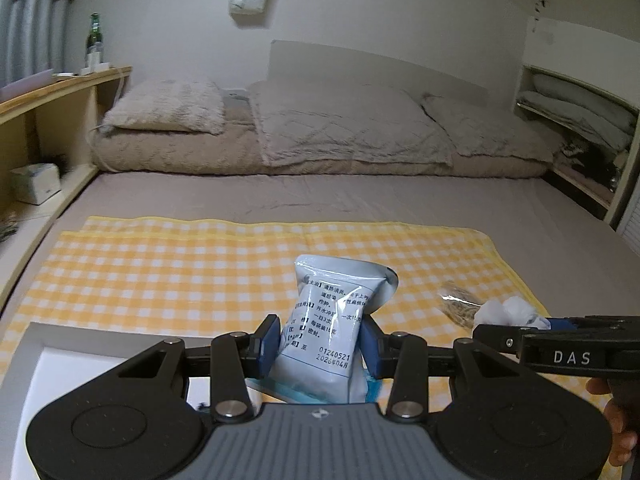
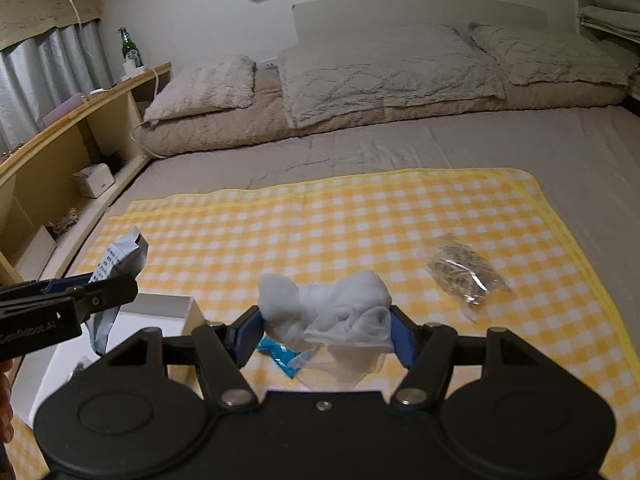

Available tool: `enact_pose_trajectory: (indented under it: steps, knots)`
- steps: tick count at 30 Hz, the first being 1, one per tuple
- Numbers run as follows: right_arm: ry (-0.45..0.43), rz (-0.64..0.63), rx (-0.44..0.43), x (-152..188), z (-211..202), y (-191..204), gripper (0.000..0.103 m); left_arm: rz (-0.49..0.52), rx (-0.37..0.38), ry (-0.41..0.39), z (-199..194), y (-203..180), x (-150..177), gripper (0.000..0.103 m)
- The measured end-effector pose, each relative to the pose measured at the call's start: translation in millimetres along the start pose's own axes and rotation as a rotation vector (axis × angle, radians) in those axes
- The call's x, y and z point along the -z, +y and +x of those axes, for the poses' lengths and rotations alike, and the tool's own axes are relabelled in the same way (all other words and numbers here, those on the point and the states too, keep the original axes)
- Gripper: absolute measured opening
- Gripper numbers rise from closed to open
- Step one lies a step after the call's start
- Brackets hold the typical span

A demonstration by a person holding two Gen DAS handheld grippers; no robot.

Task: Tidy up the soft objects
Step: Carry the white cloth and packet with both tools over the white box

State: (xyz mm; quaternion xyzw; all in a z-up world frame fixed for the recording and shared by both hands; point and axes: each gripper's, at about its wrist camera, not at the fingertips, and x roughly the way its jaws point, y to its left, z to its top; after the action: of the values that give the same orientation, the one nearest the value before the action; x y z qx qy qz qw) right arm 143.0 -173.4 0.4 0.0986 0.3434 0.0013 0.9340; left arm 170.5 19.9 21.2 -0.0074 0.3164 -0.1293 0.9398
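Left wrist view: my left gripper (image 1: 319, 346) holds a pale blue printed sachet (image 1: 330, 320) upright, jaws pinching its lower half from both sides, above the yellow checked cloth (image 1: 180, 272) spread on the bed (image 1: 280, 196). A white box (image 1: 80, 360) sits just below and left of that grip, and I judge it the likely destination.

Right wrist view: my right gripper (image 2: 325, 330) carries a bundle of white fabric (image 2: 328, 312), jaws pinching it at both ends, with a loose fold drooping beneath. A small blue packet (image 2: 280, 354) lies on the cloth under the bundle; a clear bag of brownish strands (image 2: 464, 270) rests further right, untouched.

Risks, as judged from here. The sachet is slick film gripped low, so its heavier top may tilt and slide out of my hold. The hanging fold could snag the blue packet and drag it along. My two grippers work close together at the box edge, so one could knock the other's load.
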Motion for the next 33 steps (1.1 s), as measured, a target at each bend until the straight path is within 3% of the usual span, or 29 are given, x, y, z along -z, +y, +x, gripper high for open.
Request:
enact_pose_trajectory:
  steps: [20, 26, 33]
  knots:
    - [0.018, -0.093, -0.126, 3, 21, 94, 0.067, -0.145, -0.209, -0.010, -56, 131, 32, 0.044]
    - [0.034, -0.127, -0.168, 8, 30, 122, 0.067, -0.153, -0.282, 0.032, -61, 172, 51, 0.044]
    - [0.059, -0.164, -0.225, 13, 37, 157, 0.067, -0.121, -0.347, 0.145, -54, 210, 84, 0.044]
